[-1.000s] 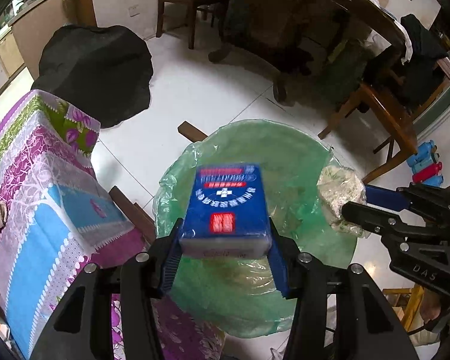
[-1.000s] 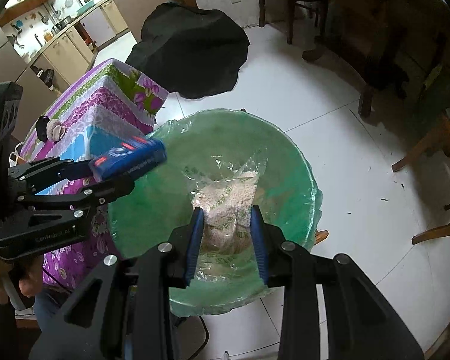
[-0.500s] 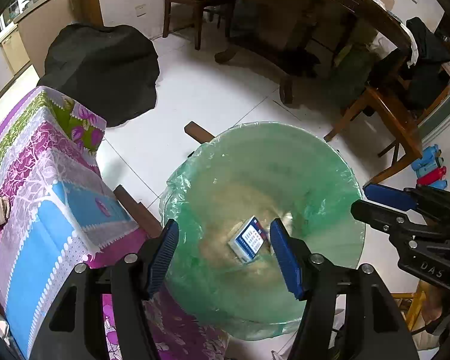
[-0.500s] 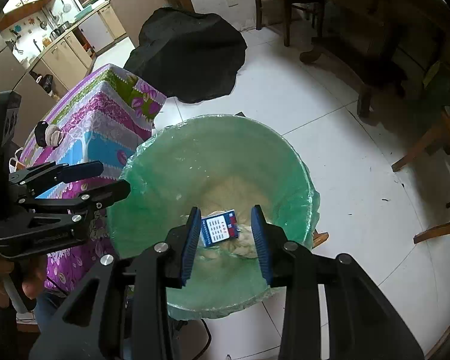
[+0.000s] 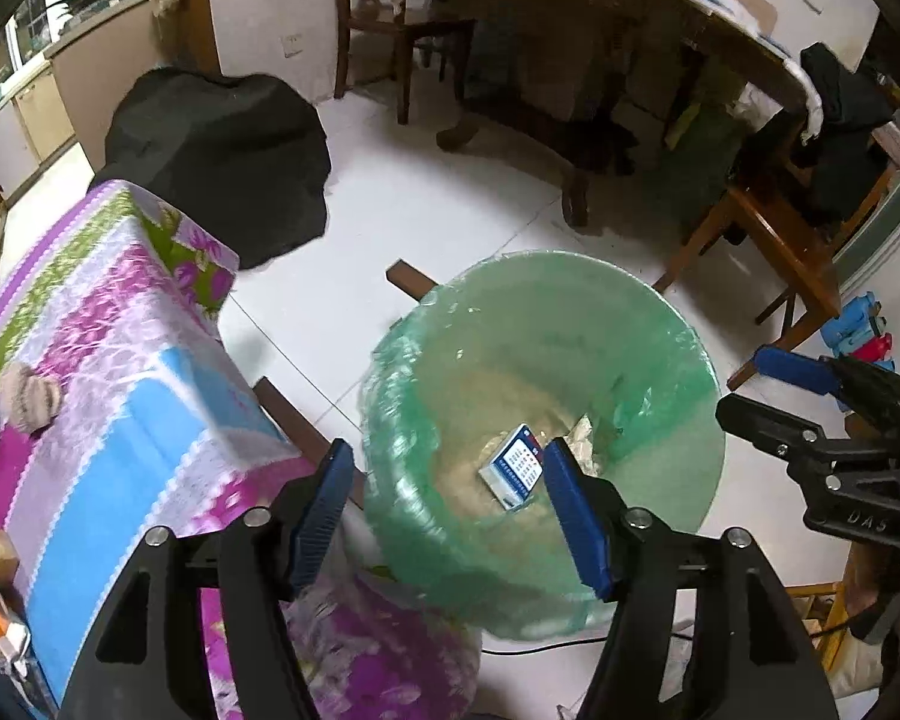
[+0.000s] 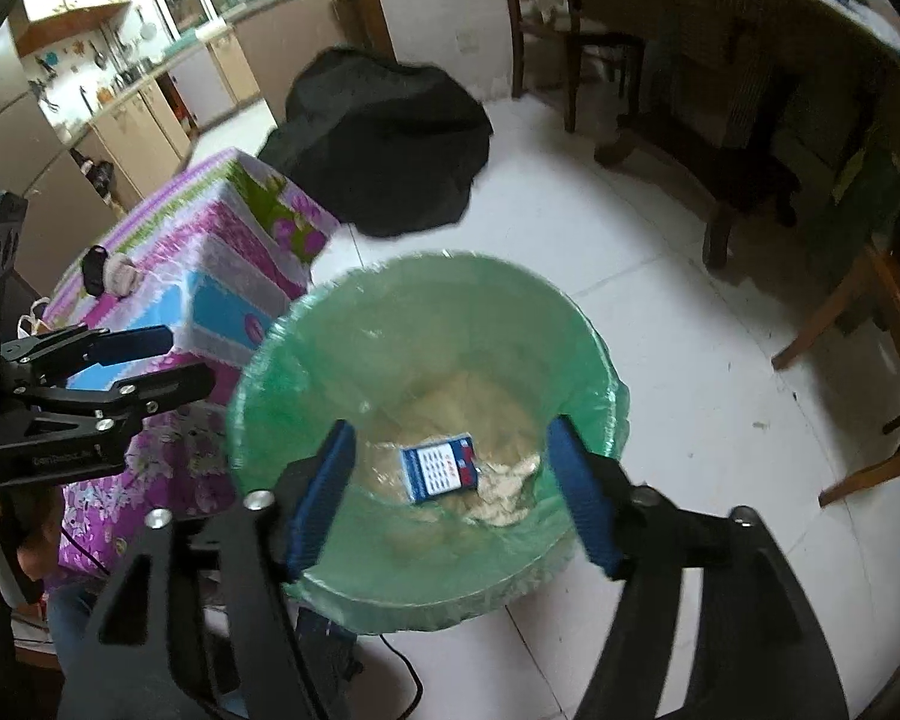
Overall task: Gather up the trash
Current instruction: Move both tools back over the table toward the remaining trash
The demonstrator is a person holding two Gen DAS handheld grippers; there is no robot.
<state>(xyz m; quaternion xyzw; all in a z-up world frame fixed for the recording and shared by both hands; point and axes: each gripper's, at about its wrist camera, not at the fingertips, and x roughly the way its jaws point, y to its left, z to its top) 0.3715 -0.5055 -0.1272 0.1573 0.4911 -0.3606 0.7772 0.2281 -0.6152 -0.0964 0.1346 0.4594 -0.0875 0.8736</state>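
Count from my end: two grippers, one bin, two pieces of trash in it.

Left gripper [image 5: 447,498]: jaws opening, nothing between the blue pads. I see it hanging over the near rim of the trash bin [image 5: 678,420], which has a green plastic liner. Right gripper [image 6: 450,480]: jaws also opening, empty, above the same bin [image 6: 282,360]. Each gripper shows in the other's camera: the right one at the edge of the left view [image 5: 810,408], the left one at the edge of the right view [image 6: 120,366].

Trash: one blue box [image 5: 513,468] with a white printed face lies flat at the bottom of the bin, also seen in the right view [image 6: 441,468]. One crumpled pale bag [image 6: 510,492] lies beside and partly under it; in the left view only a scrap of it [image 5: 582,429] shows past the right finger.

One table with a purple, blue and green floral cloth [image 5: 120,360] stands just beside the bin. One black cloth heap [image 5: 222,150] lies on the white floor beyond it.

Hard to read: box print too small. Small items on the tablecloth [image 6: 111,270] can't be identified. Wooden chairs and a large table at the far side are cut off by the frame. Bin's base is hidden.
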